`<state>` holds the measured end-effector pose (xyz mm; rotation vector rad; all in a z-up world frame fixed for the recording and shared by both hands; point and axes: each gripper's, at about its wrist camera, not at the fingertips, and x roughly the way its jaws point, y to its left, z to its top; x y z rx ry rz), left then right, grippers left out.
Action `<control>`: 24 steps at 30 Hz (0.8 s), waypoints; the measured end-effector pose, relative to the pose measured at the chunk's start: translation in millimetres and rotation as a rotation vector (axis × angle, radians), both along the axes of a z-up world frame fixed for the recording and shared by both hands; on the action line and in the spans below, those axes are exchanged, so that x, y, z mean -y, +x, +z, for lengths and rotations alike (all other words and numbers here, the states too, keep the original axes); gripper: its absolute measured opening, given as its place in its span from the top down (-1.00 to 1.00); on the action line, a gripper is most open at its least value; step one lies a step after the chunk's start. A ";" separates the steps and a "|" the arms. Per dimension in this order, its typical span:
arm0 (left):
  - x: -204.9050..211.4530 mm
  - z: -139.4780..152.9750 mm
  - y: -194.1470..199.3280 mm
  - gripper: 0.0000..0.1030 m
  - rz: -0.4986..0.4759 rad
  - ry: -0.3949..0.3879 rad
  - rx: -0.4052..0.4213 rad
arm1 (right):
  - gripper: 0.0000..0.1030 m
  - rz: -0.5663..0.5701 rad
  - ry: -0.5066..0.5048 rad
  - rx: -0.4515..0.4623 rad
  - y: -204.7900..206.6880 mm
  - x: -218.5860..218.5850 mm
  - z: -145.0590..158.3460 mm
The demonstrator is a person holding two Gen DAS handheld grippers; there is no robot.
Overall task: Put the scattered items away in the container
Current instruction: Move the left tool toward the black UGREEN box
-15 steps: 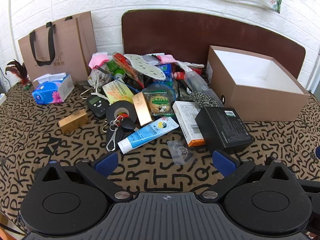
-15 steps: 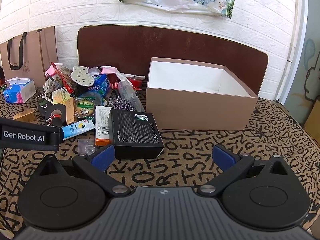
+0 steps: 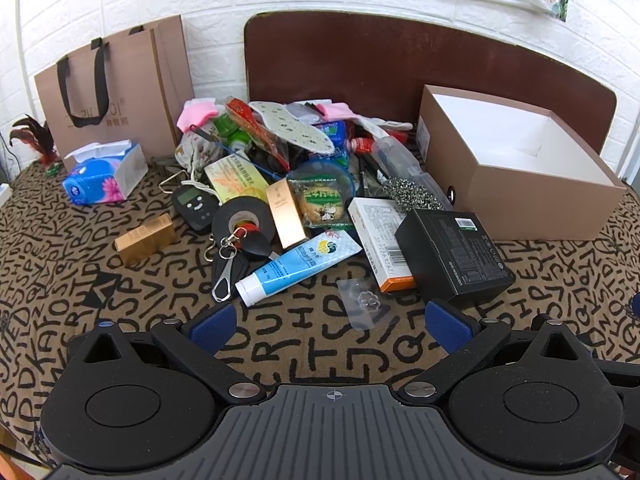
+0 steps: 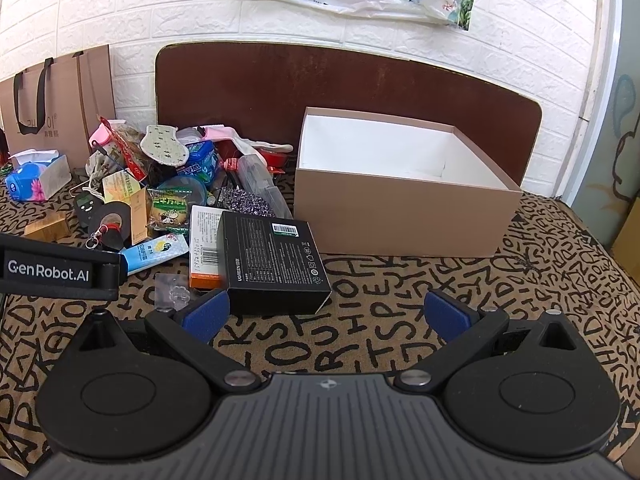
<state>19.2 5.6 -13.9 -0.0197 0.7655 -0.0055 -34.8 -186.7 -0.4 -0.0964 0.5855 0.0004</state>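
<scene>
An open, empty tan cardboard box (image 3: 532,204) (image 4: 404,216) stands at the right. A pile of loose items lies left of it: a black carton (image 3: 454,254) (image 4: 272,262), a white and orange carton (image 3: 380,240), a blue tube (image 3: 300,266), a roll of black tape (image 3: 242,218), keys (image 3: 226,264), a snack packet (image 3: 322,202) and a small clear bag (image 3: 362,302). My left gripper (image 3: 330,326) is open and empty, just short of the tube and clear bag. My right gripper (image 4: 328,312) is open and empty, just in front of the black carton.
A paper shopping bag (image 3: 112,88) and a blue tissue pack (image 3: 104,176) stand at the far left, with a small gold box (image 3: 146,238) near them. A brown board (image 4: 344,80) leans on the white brick wall. A letter-print cloth (image 4: 440,320) covers the table.
Both grippers have edged slightly forward toward the pile. Nothing on the table has moved.
</scene>
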 end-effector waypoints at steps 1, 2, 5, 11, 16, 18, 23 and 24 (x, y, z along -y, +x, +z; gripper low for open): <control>-0.4 -0.9 0.9 -1.00 0.001 0.000 -0.002 | -1.00 0.001 0.000 -0.002 0.7 0.1 -0.4; 0.4 -0.8 2.2 -1.00 0.002 0.001 -0.006 | -1.00 0.001 0.001 -0.005 1.5 0.3 -0.8; 1.0 -2.0 5.1 -1.00 0.004 0.002 -0.013 | -1.00 0.002 0.001 -0.013 4.2 0.0 -2.5; 3.3 -4.3 14.0 -1.00 0.006 0.008 -0.030 | -1.00 0.007 0.005 -0.030 11.9 0.5 -6.4; 4.3 -7.4 22.9 -1.00 0.007 0.012 -0.047 | -1.00 0.013 0.005 -0.045 20.5 0.1 -9.2; 4.3 -8.0 26.6 -1.00 0.007 0.016 -0.051 | -1.00 0.018 0.006 -0.051 24.2 -0.2 -9.8; 5.8 -8.8 35.7 -1.00 0.005 0.026 -0.052 | -1.00 0.032 0.013 -0.052 32.3 -0.2 -10.0; 6.2 -9.5 37.9 -1.00 0.006 0.029 -0.055 | -1.00 0.039 0.014 -0.051 33.8 0.0 -10.5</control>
